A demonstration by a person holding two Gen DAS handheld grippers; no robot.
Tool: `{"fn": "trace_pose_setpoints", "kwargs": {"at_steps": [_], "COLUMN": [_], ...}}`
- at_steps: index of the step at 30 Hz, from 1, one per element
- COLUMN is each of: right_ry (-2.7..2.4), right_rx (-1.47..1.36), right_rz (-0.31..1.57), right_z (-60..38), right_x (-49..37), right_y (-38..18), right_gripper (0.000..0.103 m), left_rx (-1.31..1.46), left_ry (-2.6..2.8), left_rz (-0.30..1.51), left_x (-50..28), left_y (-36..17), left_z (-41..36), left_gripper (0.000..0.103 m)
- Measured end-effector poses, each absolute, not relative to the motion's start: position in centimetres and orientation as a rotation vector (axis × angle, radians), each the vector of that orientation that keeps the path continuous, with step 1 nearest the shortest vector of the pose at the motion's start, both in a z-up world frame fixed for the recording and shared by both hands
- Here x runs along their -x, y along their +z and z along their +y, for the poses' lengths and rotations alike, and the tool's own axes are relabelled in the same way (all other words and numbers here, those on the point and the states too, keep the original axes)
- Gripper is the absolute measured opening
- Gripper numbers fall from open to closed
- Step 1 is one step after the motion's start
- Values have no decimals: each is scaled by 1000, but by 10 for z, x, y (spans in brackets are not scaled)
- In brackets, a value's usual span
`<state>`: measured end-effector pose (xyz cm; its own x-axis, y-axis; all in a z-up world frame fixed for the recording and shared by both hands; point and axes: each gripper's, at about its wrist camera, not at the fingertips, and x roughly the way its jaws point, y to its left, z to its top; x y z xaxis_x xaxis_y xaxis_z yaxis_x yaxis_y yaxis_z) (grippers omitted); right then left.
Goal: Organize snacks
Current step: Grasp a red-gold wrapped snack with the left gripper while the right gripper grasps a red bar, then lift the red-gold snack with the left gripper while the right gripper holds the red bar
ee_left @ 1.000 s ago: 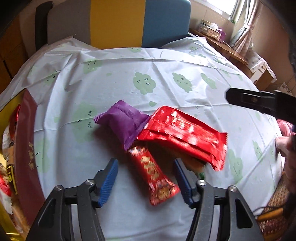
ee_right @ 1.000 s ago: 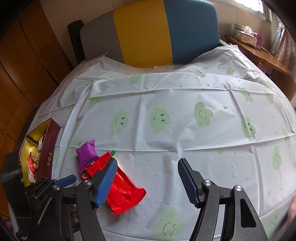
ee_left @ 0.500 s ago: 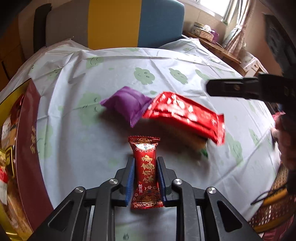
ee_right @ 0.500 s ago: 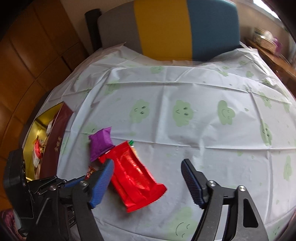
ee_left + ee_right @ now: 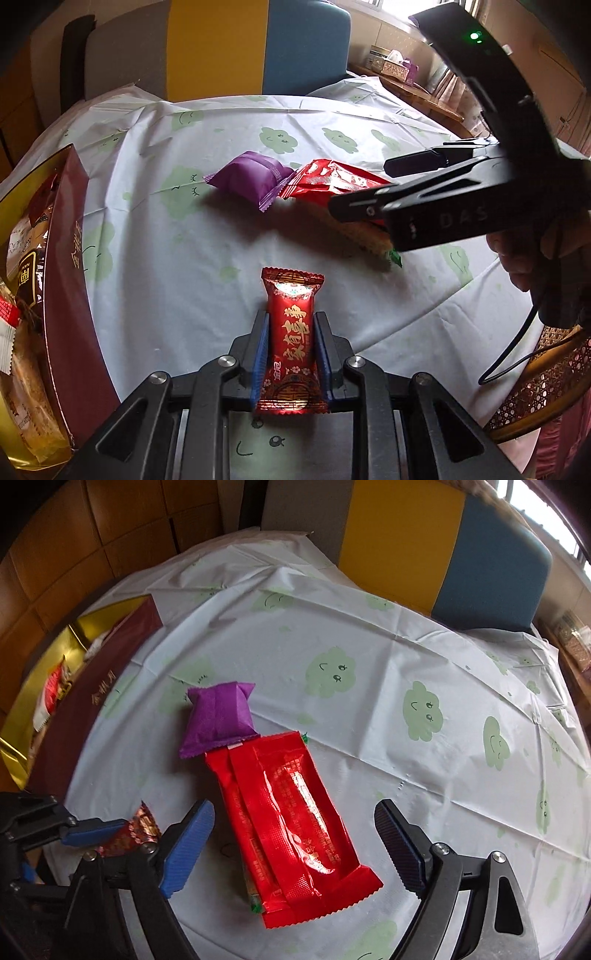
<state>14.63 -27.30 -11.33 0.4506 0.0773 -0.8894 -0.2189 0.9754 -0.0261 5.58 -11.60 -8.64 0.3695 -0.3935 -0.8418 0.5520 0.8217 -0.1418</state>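
Observation:
My left gripper is shut on a small red snack bar with gold characters and holds it above the table. That bar's end also shows in the right wrist view. My right gripper is open and hovers over a large red wrapper, with one finger on each side. A purple packet lies touching the wrapper's far end. In the left wrist view the purple packet and red wrapper lie ahead, partly behind the right gripper's body.
An open dark-red and gold box holding several snacks stands at the table's left edge; it also shows in the right wrist view. A grey, yellow and blue chair stands behind the table. The cloth has green cloud prints.
My left gripper closed on the small red bar and lifted it back from the pile. My right gripper moved in over the large red wrapper.

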Motion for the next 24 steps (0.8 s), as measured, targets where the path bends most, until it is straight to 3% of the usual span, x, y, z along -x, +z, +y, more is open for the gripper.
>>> {"fn": "trace_pose_setpoints", "kwargs": {"at_steps": [1, 2, 3, 5, 11, 24], "right_ry": [181, 186, 195, 188, 125, -116], "right_rx": [164, 173, 167, 168, -32, -22], "right_rz": [1091, 1095, 1101, 1096, 1105, 1253], "right_z": [-272, -271, -271, -272, -306, -332], "right_x": [-146, -145, -145, -143, -148, -160], "right_y": [-115, -115, -114, -111, -100, -132], "right_gripper": [85, 65, 53, 48, 48, 52], "left_rx": [-180, -186, -191, -200, -188, -185], "left_ry": [-609, -607, -605, -603, -602, -599], "left_rz": [1023, 1018, 1014, 1007, 1000, 986], "left_x": [-55, -53, -53, -52, -50, -47], "left_y": [-87, -87, -87, -88, -88, -88], "left_z": [-116, -117, -118, -119, -116, -115], "left_gripper": [24, 24, 24, 24, 24, 24]}}
